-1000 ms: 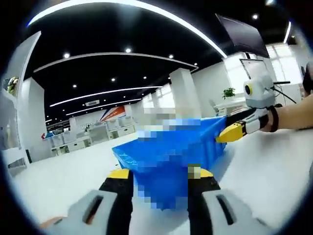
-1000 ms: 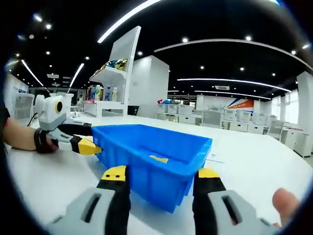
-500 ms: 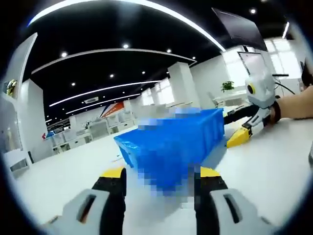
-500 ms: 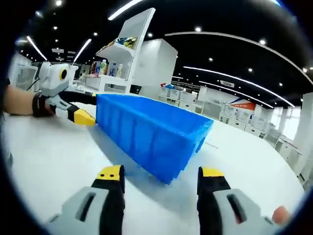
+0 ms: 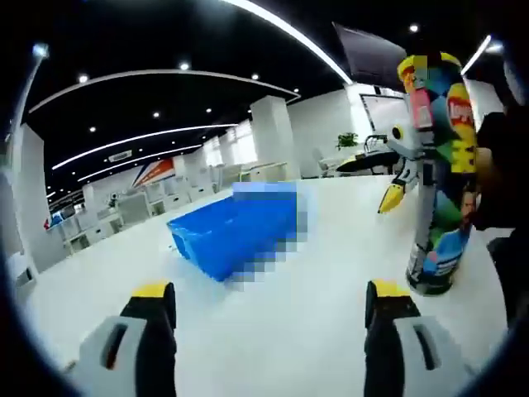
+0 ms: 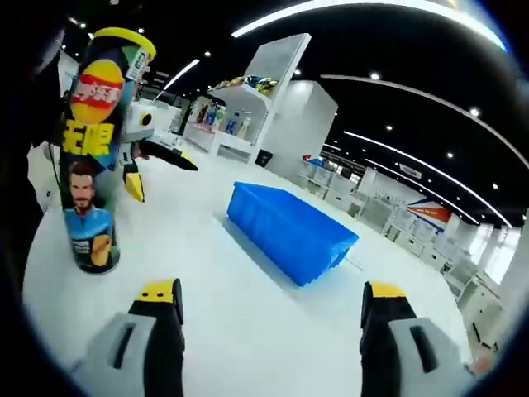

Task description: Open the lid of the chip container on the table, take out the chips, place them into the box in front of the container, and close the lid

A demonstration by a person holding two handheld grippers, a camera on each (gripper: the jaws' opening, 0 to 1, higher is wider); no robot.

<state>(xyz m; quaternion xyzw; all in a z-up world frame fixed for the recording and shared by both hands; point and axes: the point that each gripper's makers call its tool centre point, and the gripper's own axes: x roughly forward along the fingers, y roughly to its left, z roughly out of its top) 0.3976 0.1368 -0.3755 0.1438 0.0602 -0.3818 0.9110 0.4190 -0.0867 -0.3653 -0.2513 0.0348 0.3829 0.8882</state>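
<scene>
Facing the can point(image 6: 92, 149), lid on, our grippers point(image 5: 269, 318) point(image 6: 269, 318) gape wide. We should steady its body beside the box point(image 6: 291, 231), then lift the lid straight.

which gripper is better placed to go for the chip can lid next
Hard to call, slight edge to the right gripper. The chip can stands upright with its lid on, low and left in its view; for the left gripper it sits at the right edge. Both are open, apart from it, the blue box beyond.

a white shelf unit point(image 6: 248, 103) with colourful goods stands beyond the white table point(image 6: 240, 314); a potted plant point(image 5: 348, 141) sits far off.
</scene>
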